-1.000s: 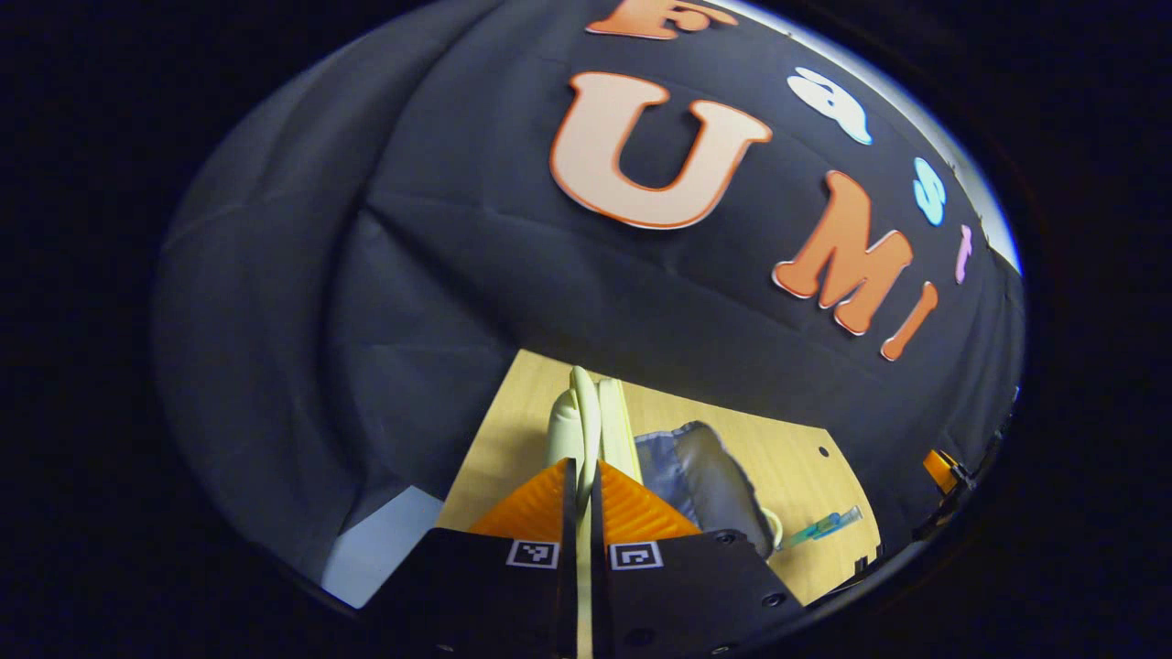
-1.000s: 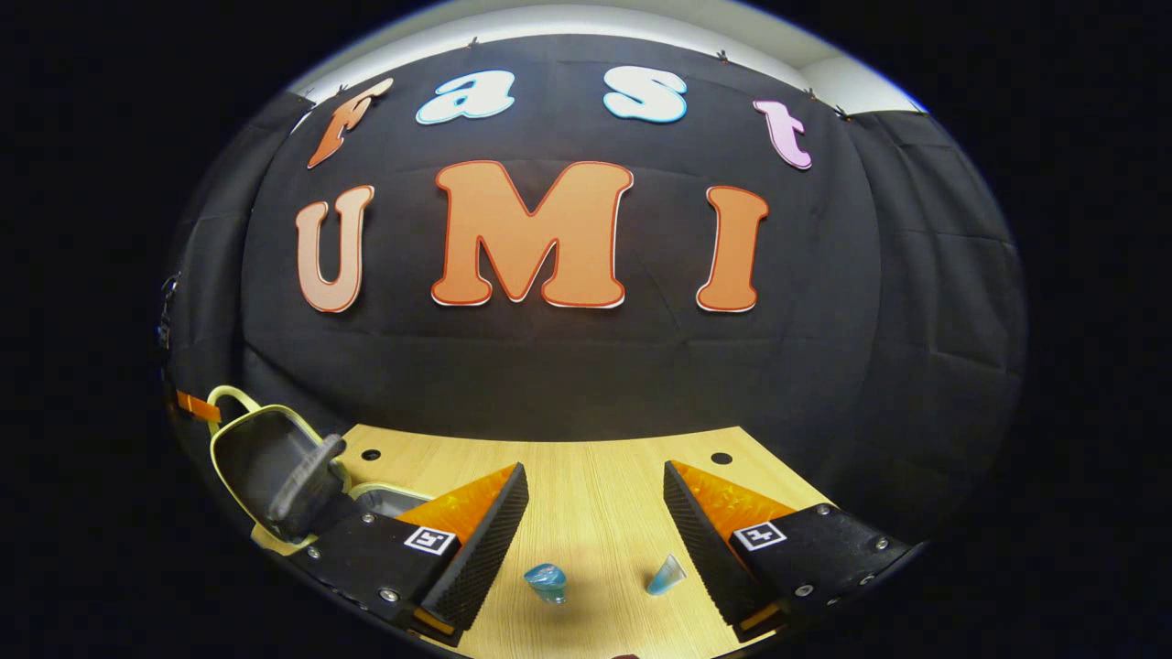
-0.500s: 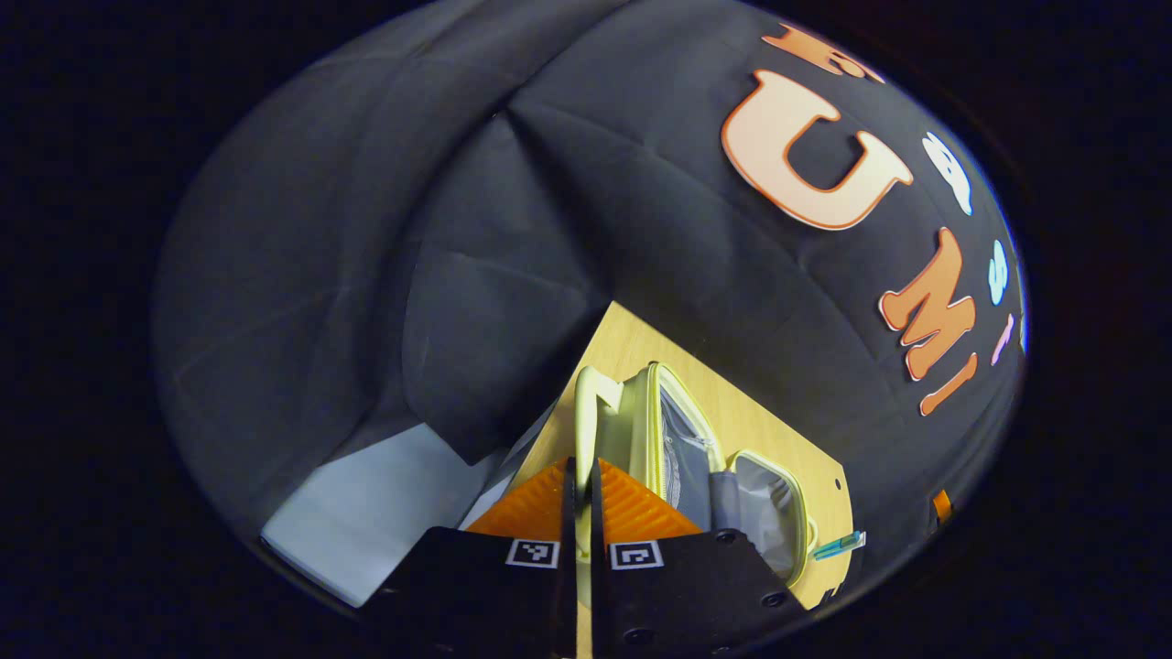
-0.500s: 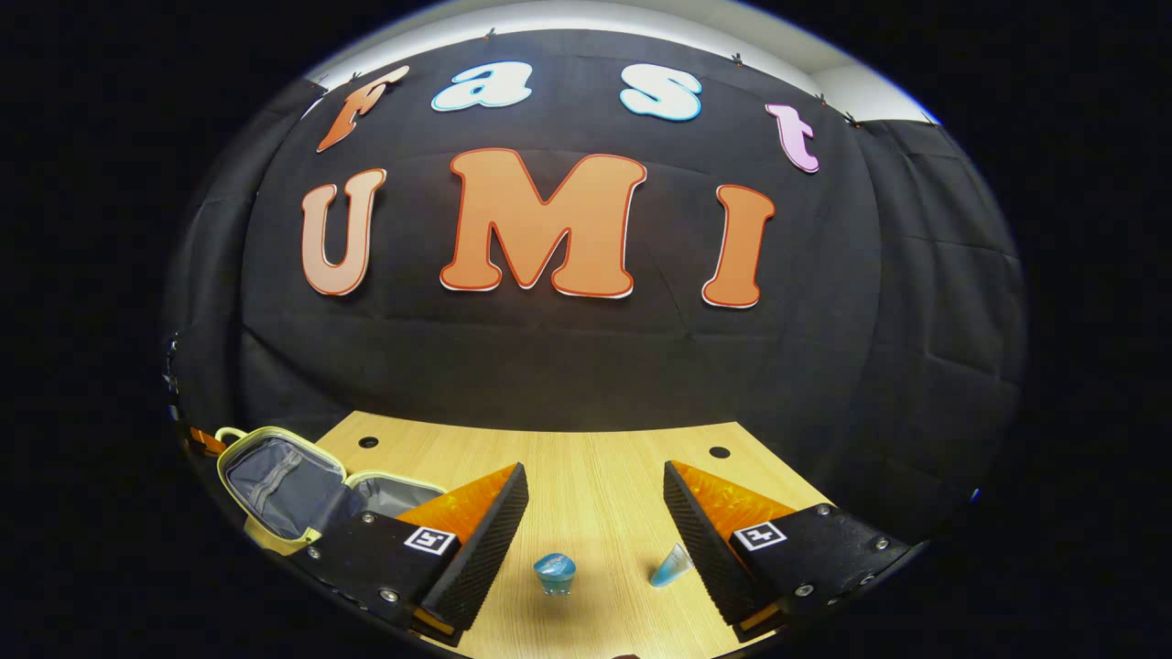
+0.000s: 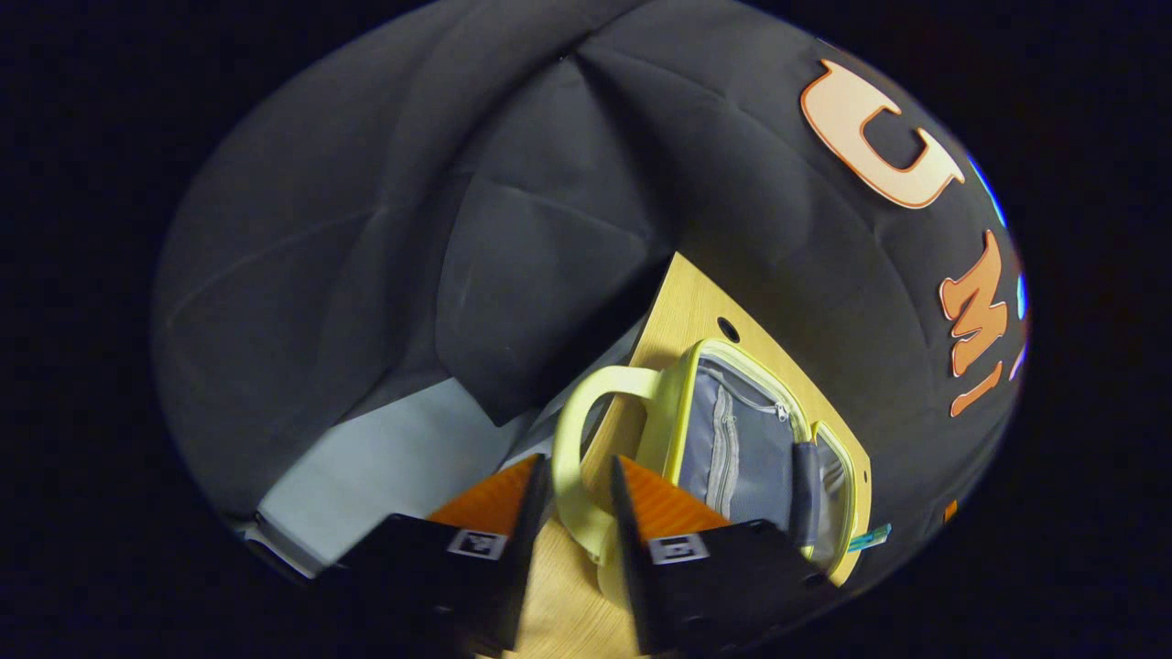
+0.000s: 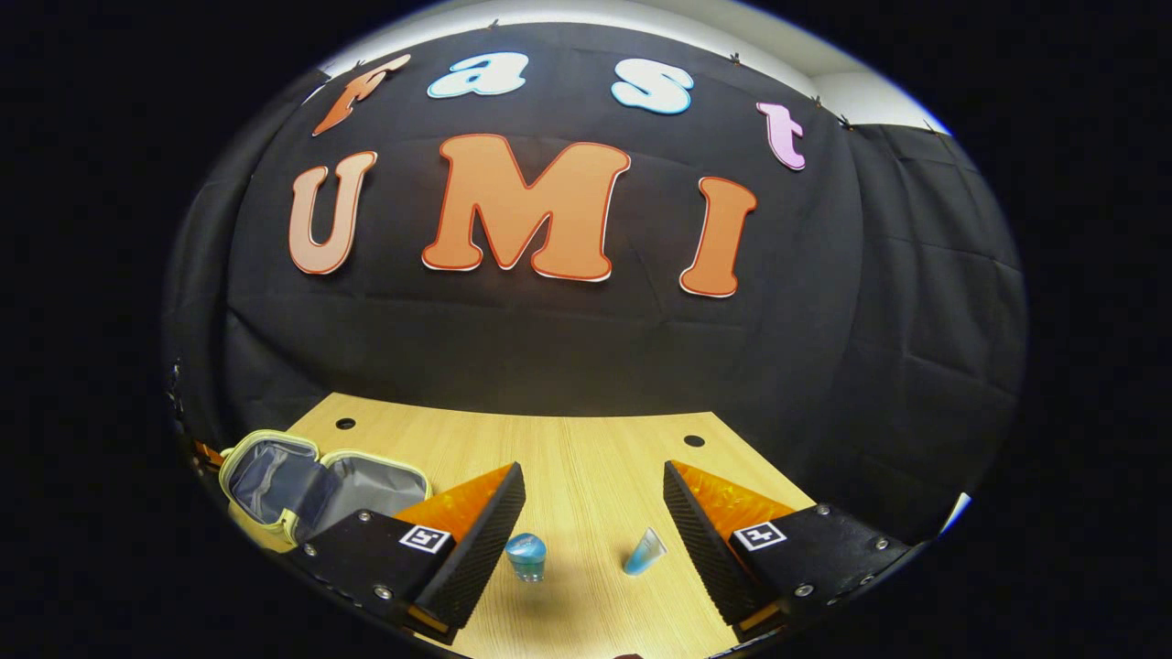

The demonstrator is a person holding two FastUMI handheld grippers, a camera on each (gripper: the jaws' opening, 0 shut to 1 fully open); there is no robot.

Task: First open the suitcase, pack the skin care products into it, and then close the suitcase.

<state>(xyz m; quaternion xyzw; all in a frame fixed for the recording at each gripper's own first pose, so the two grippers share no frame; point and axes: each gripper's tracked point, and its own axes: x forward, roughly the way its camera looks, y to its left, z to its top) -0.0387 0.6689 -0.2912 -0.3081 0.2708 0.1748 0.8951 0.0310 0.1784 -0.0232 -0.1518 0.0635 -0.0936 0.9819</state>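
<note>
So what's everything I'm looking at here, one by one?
suitcase: one, small, pale yellow-green with grey lining, lying open at the table's left end, seen in the right gripper view.
carry handle: one, pale yellow-green loop on the suitcase, passing between the left gripper's fingers.
jar: one, small, blue, standing on the table between the right gripper's fingers.
tube: one, small, blue, lying on the table to the right of the jar.
table: one, light wood, with round holes near its far edge.
left gripper: one, fingers parted on either side of the handle.
right gripper: one, fingers wide apart above the table, holding nothing.
</note>
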